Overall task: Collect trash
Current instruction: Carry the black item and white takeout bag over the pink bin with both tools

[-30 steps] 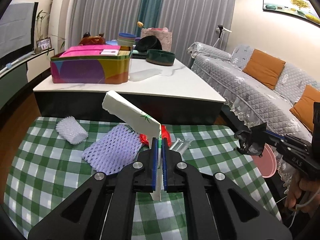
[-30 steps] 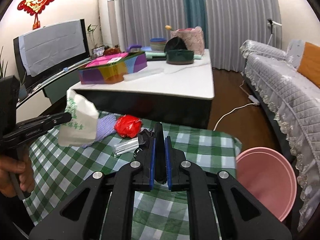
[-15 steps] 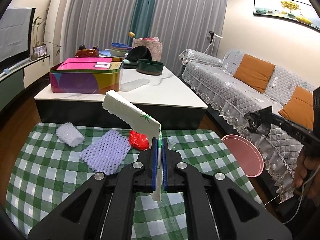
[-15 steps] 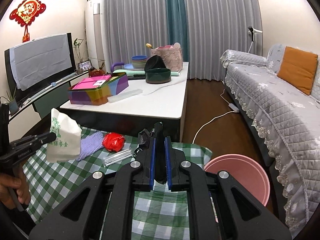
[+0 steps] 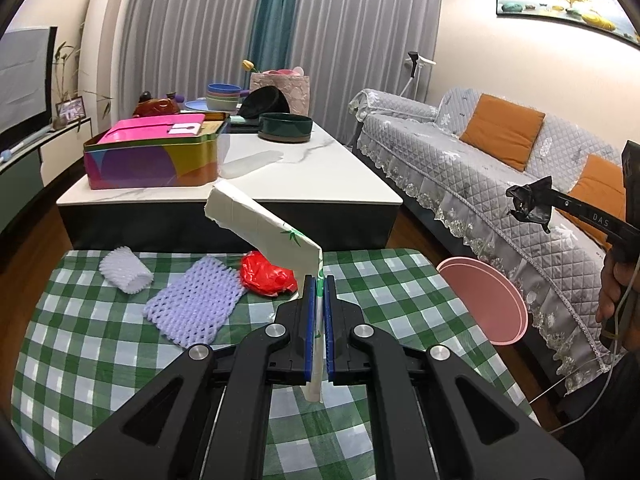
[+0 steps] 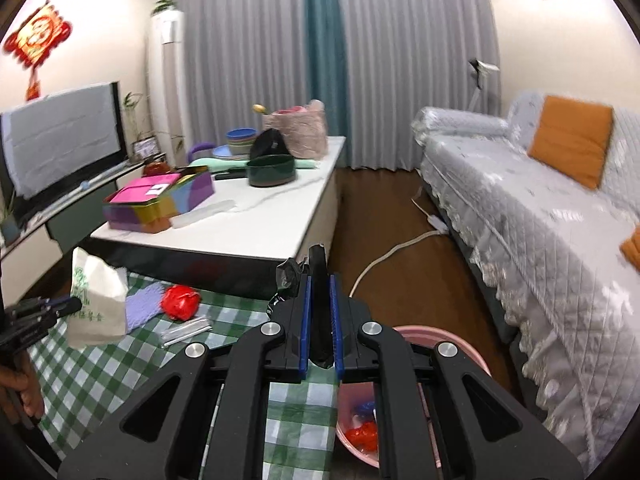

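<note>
My left gripper [image 5: 319, 280] is shut on a white paper packet [image 5: 260, 226] with green print, held above the green checked cloth [image 5: 80, 340]. My right gripper [image 6: 319, 280] is shut on a crumpled black wrapper [image 6: 290, 276], raised above the cloth's right edge. The pink bin [image 6: 448, 340] sits on the floor just below and right of it, with red and blue scraps inside. On the cloth lie a red crumpled wrapper [image 5: 266, 278], a purple foam net [image 5: 194, 306], a white foam sleeve [image 5: 126, 270] and a clear plastic wrapper [image 6: 186, 332].
Behind the cloth stands a white coffee table [image 5: 328, 184] with a colourful tin [image 5: 152, 160] and bowls. A grey covered sofa [image 5: 480, 168] runs along the right. A white cable [image 6: 384, 258] lies on the wooden floor.
My right gripper has risen and swung right with the black wrapper, so the pink bin now lies beneath it. The left gripper has drifted slightly, still holding the packet.
</note>
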